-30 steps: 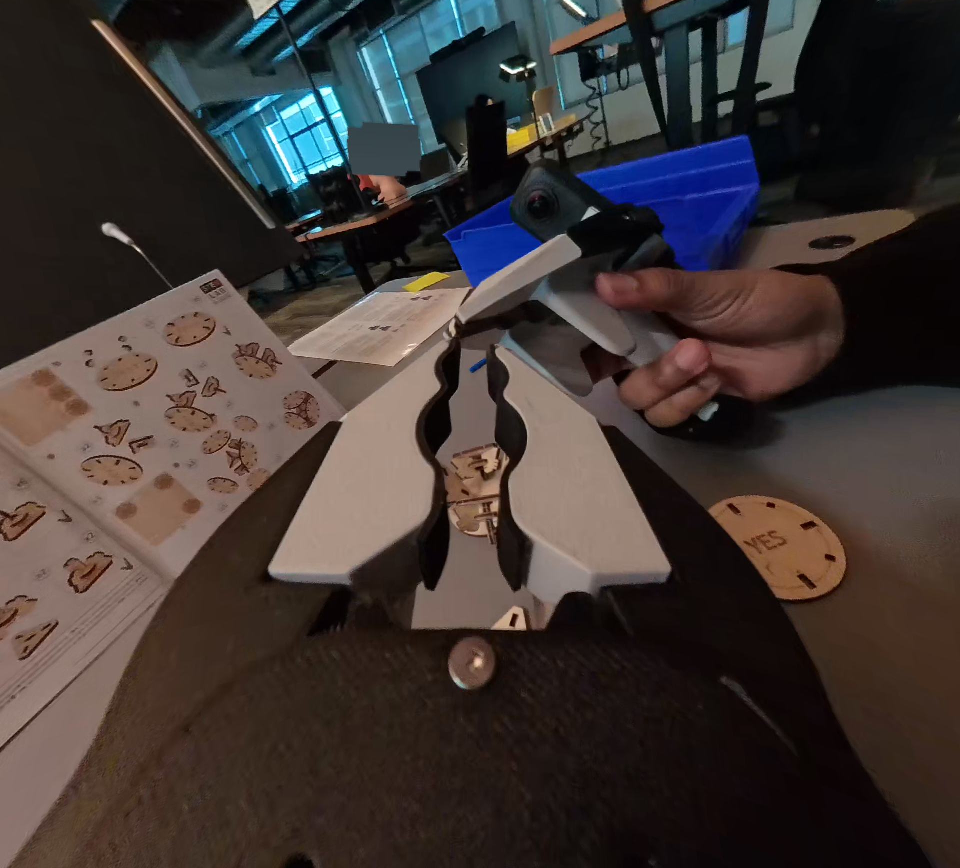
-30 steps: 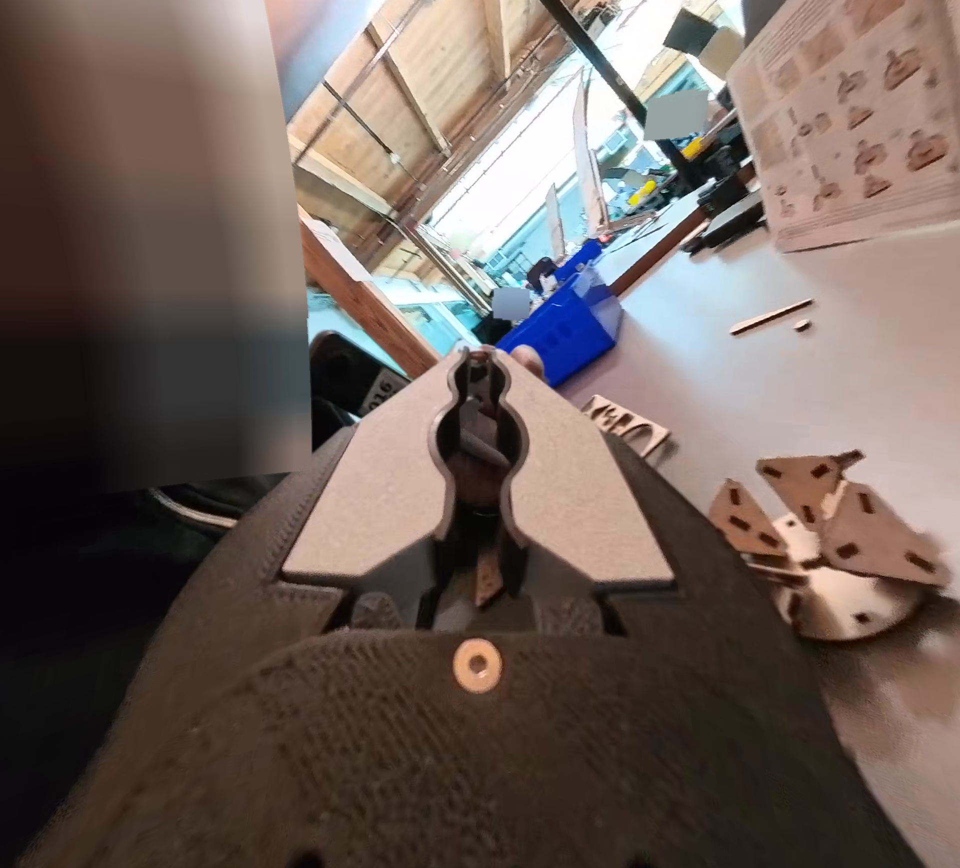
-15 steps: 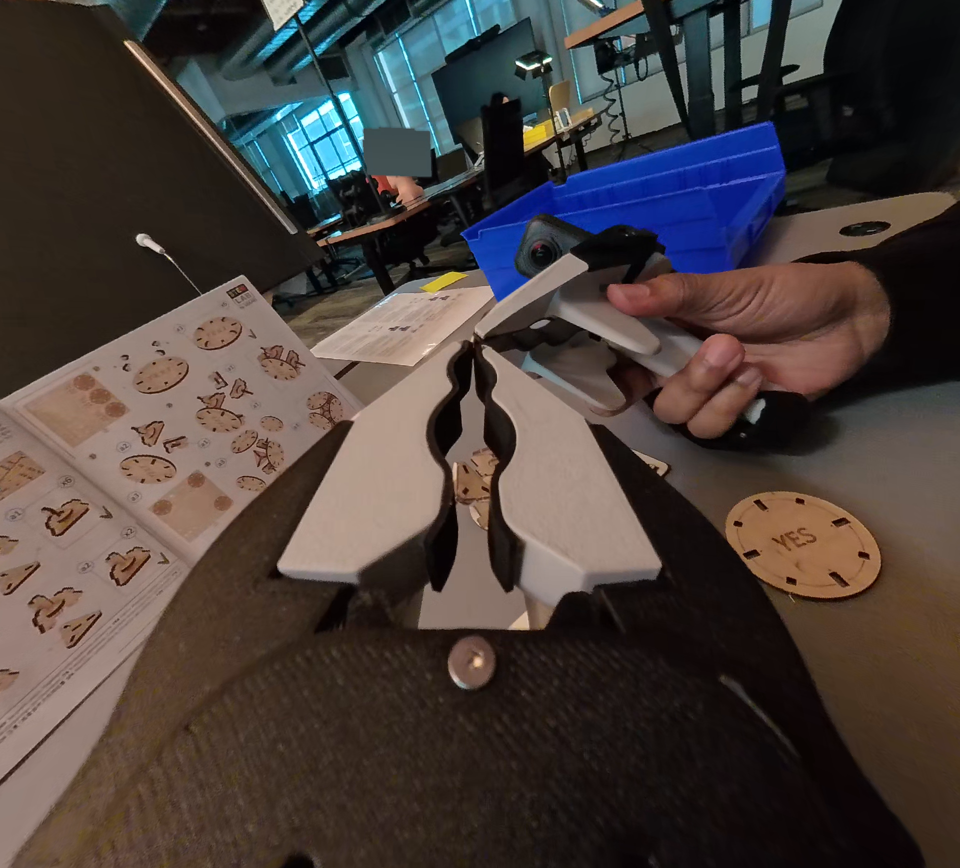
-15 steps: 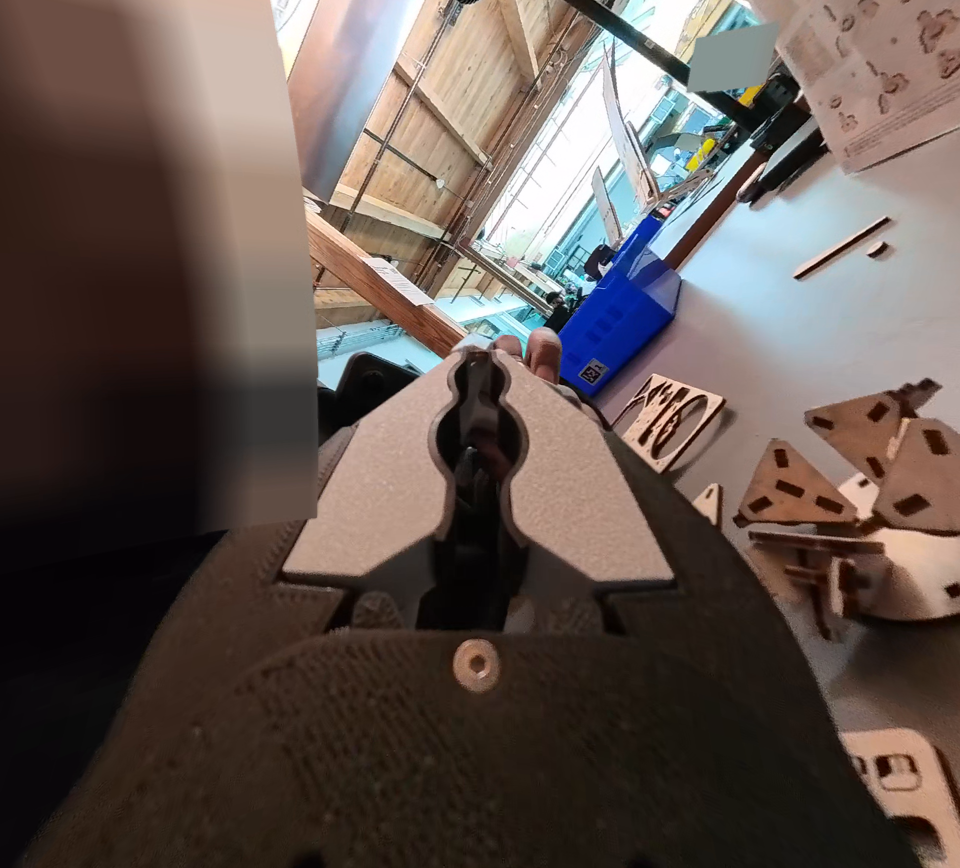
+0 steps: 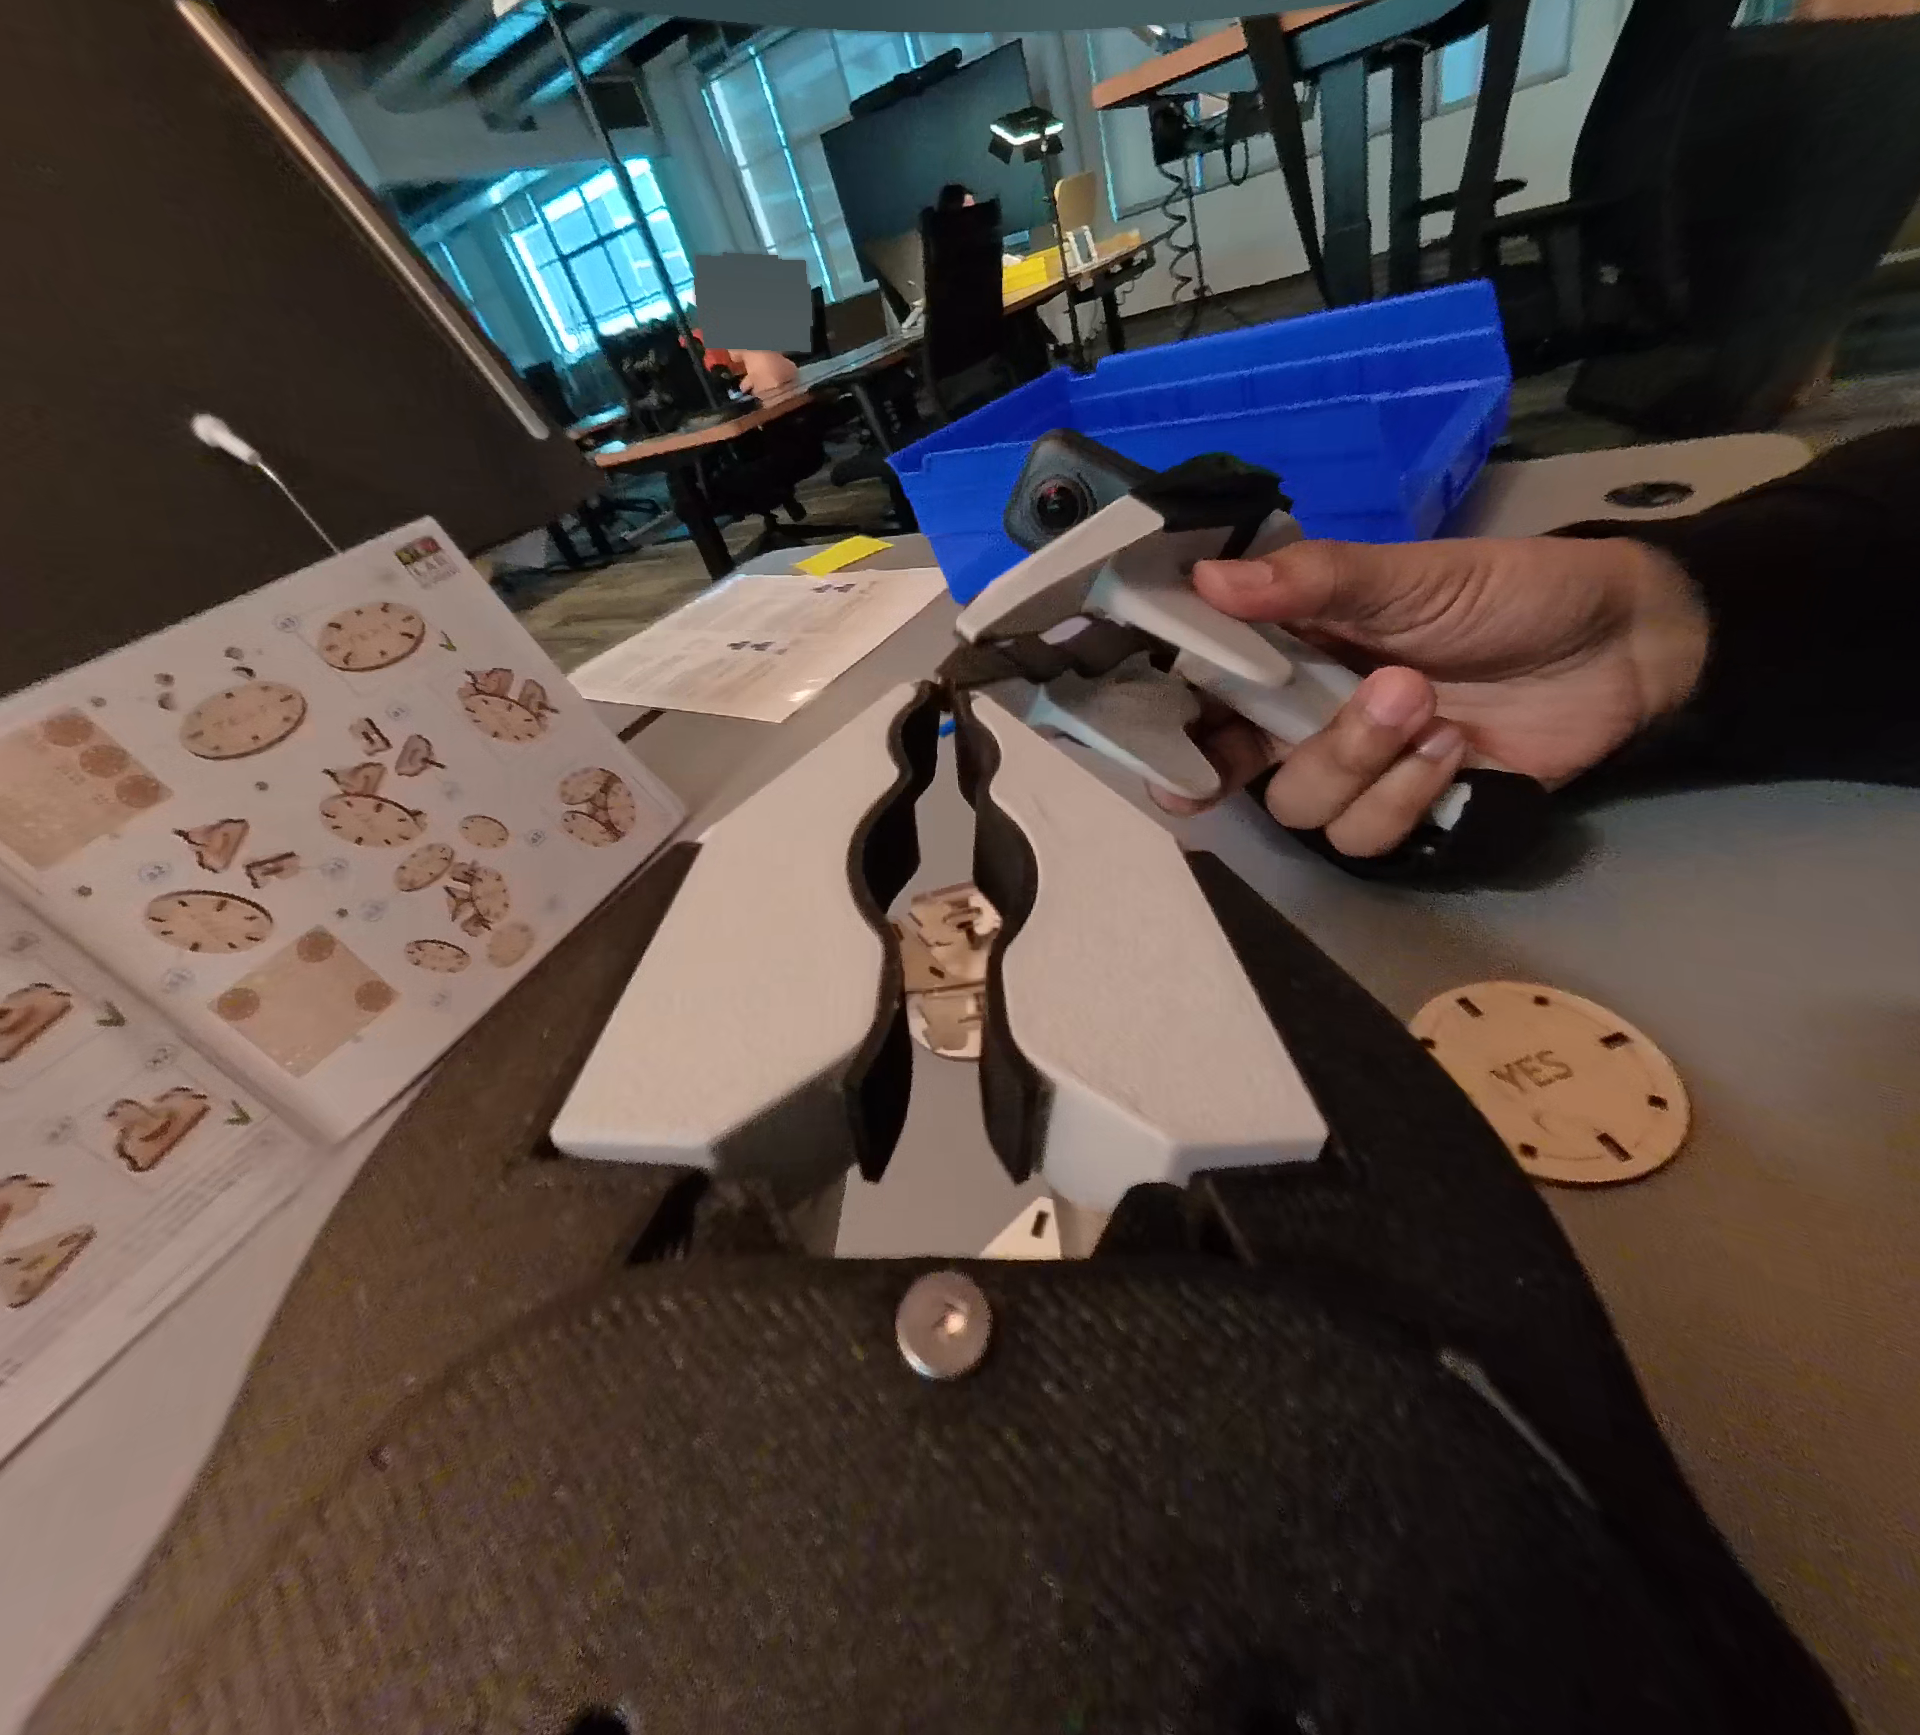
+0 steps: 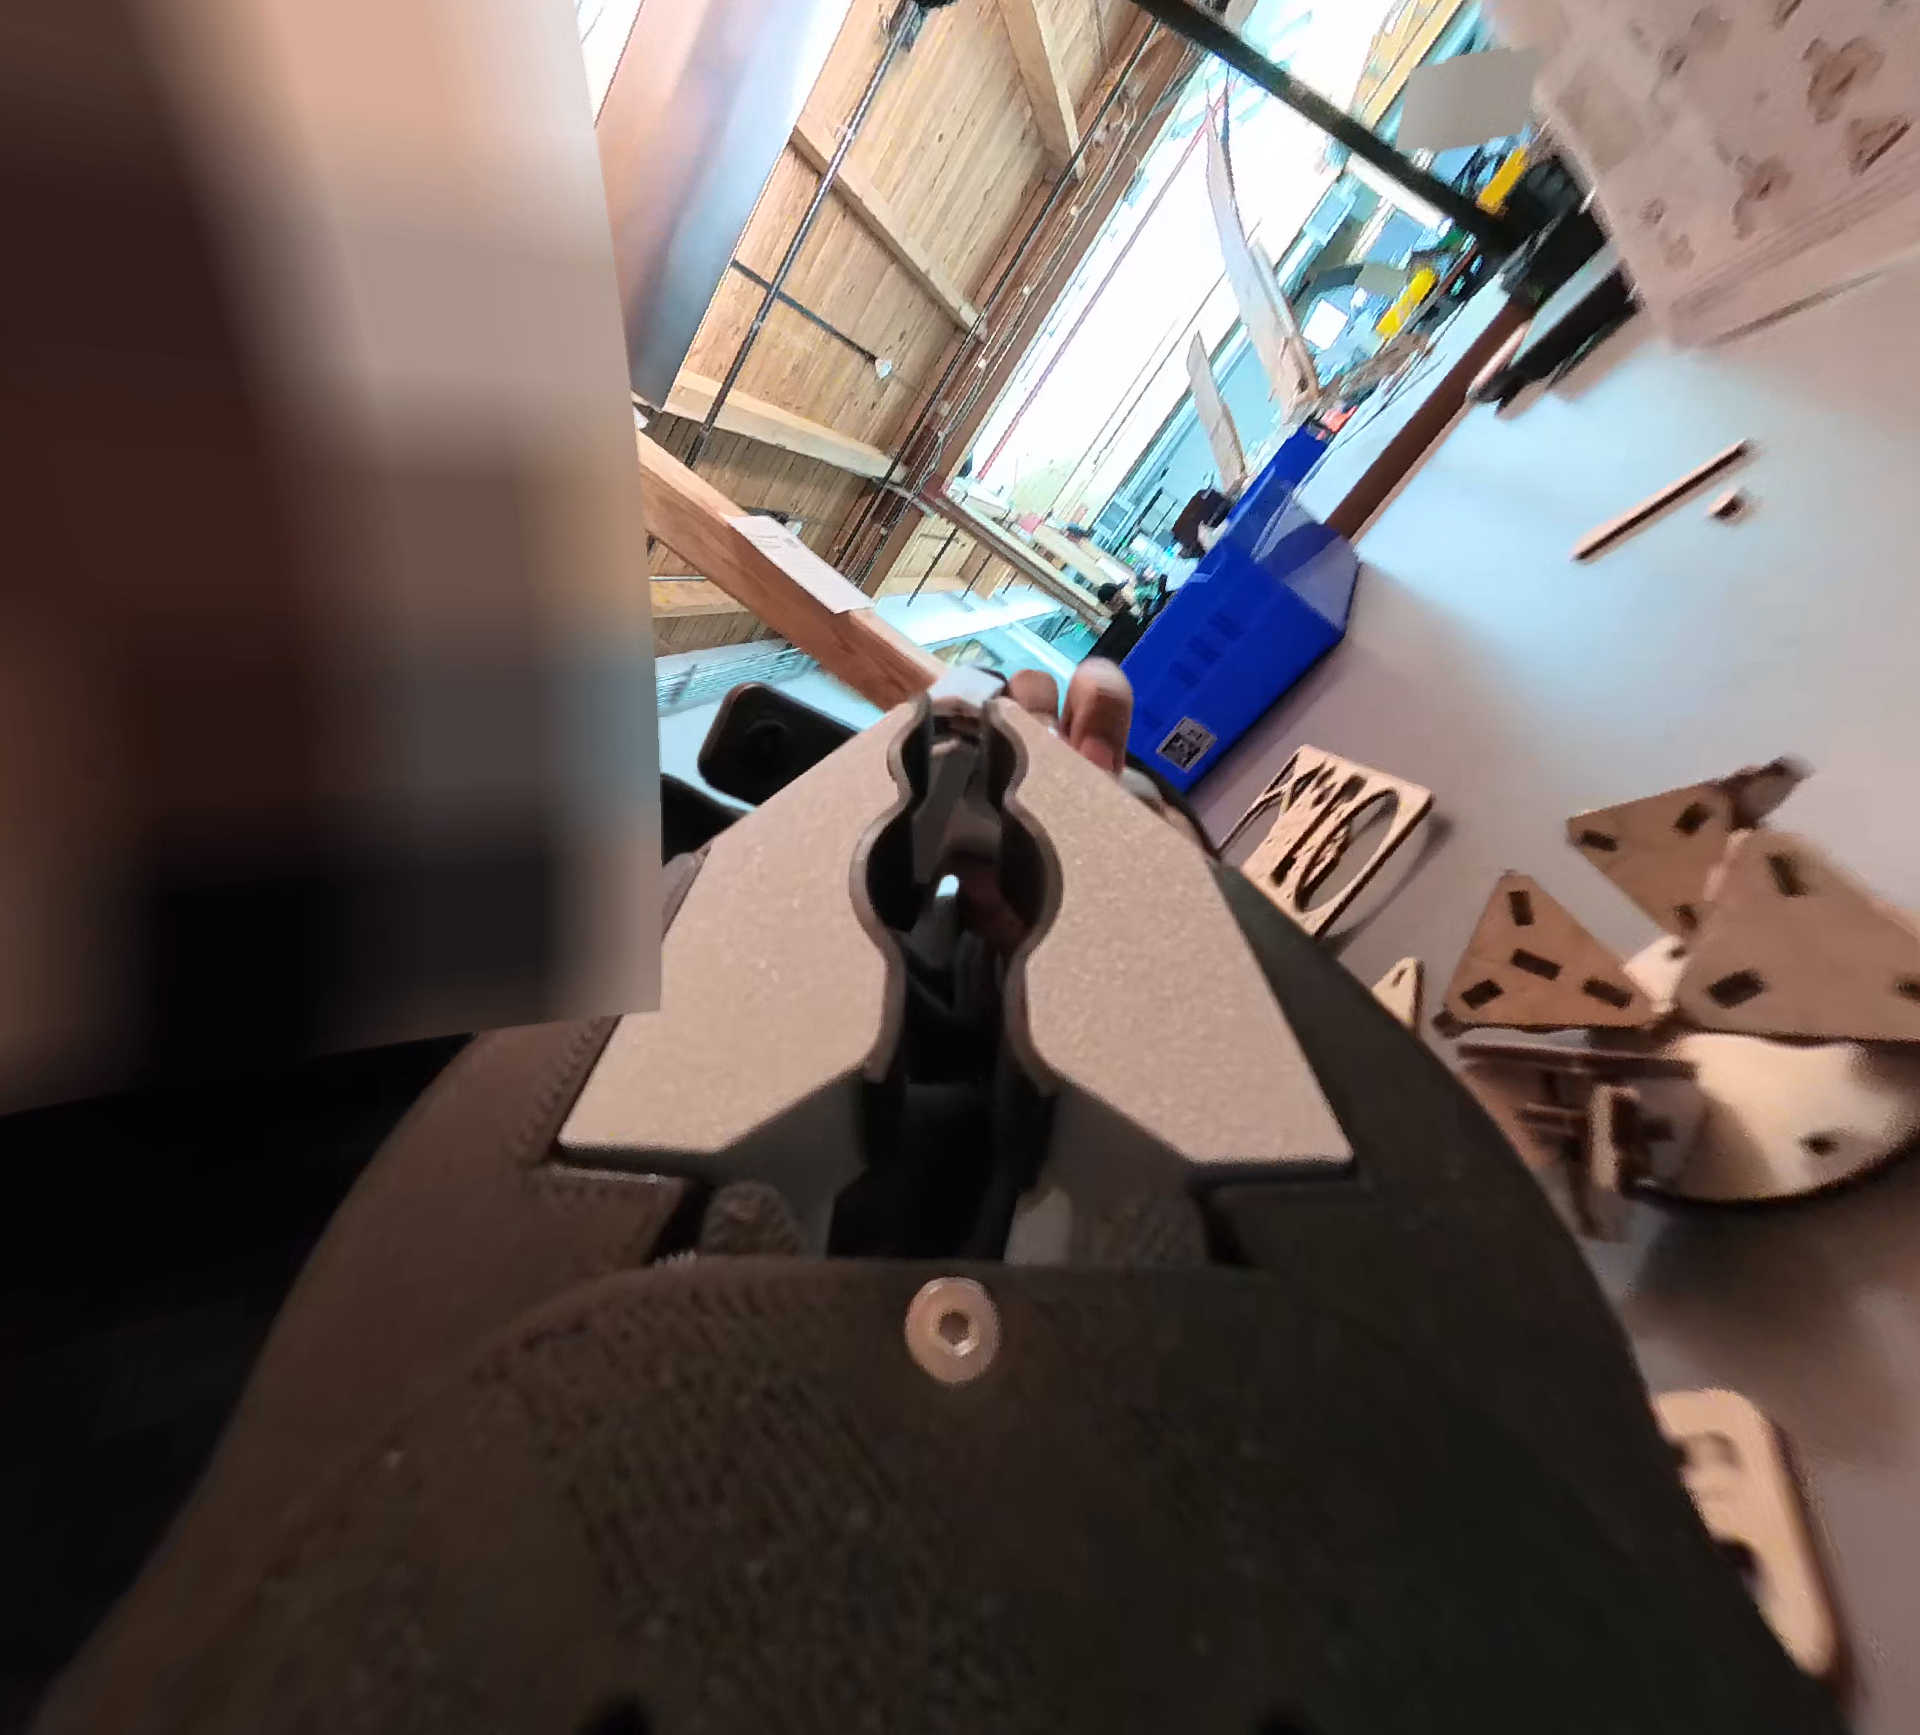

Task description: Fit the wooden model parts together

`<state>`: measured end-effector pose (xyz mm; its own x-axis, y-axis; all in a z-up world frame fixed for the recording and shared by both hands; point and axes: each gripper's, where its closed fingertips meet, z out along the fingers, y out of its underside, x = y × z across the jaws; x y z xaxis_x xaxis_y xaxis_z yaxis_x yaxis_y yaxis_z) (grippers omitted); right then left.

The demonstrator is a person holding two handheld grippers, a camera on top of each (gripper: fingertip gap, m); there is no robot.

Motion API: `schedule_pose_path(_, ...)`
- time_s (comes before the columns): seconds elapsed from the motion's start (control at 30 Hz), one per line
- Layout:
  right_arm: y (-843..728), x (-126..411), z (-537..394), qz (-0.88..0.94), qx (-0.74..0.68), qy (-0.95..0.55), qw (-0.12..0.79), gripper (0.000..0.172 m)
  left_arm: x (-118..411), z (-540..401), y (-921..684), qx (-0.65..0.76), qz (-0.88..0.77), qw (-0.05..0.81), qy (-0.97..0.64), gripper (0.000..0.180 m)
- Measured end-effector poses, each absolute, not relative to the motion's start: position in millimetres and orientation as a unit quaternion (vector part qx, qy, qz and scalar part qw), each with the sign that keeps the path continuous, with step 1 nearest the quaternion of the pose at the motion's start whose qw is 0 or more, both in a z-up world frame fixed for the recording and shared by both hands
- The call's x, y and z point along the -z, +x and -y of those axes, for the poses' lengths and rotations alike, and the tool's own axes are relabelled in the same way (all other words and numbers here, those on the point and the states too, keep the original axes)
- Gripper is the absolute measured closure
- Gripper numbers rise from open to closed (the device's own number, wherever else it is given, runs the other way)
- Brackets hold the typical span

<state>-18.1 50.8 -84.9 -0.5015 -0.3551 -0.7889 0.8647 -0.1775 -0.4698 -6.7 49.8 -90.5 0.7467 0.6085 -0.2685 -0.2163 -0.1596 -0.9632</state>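
Reading from left to right in the left wrist view, an open instruction sheet [image 5: 312, 854] printed with wooden-part diagrams lies on the grey table [image 5: 1714, 906]. A second paper sheet [image 5: 758, 646] lies farther back.

At centre, the left gripper [image 5: 940, 698] has its two pale fingers brought together, with the dark tips meeting. Whether anything thin is pinched between them cannot be told. Below the fingers, and apart from them, a small wooden assembly [image 5: 951, 958] rests on the table.

Just right of centre, the right gripper [image 5: 971, 659] is held sideways in a hand [image 5: 1455, 677], its nose right against the left gripper's tips. A blue bin [image 5: 1299, 428] stands behind it. A slotted wooden disc [image 5: 1548, 1083] lies flat at the far right, well apart from both tools.

The right wrist view is tilted and partly blurred. Its claw stands almost together, with only a narrow slot between the fingers. A thin dark grey shape sits in that slot, but whether the pads press on it cannot be told. To the right lie a wooden cut-out panel [image 6: 1330, 833] and triangular wooden pieces [image 6: 1558, 958].

With the two noses this close, steadiness seems to matter most. A slight twist of either wrist would likely knock one tip off the other.
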Motion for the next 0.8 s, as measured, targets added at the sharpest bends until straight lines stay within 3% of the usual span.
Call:
schedule_pose_path(0.13, -28, 79, -66, -0.513, 0.745, 0.244, 0.35, 0.159, 95, -51, -6, -0.222, 0.177, 0.665, -0.691, 0.18)
schedule_pose_path(0.3, -17, 85, -69, -0.65, 0.734, 0.136, 0.143, 0.16, 99, -55, -3, 0.003, 0.243, 0.71, -0.661, 0.18)
schedule_pose_path(0.37, -7, 85, -66, -0.672, 0.726, 0.096, 0.108, 0.161, 96, -54, -2, 0.1, 0.266, 0.727, -0.626, 0.18)
schedule_pose_path(0.5, 3, 91, -60, -0.686, 0.713, 0.077, 0.125, 0.164, 89, -50, 0, 0.232, 0.285, 0.742, -0.561, 0.18)
schedule_pose_path(0.8, 7, 97, -55, -0.67, 0.707, 0.101, 0.204, 0.168, 98, -62, 10, 0.238, 0.27, 0.719, -0.595, 0.18)
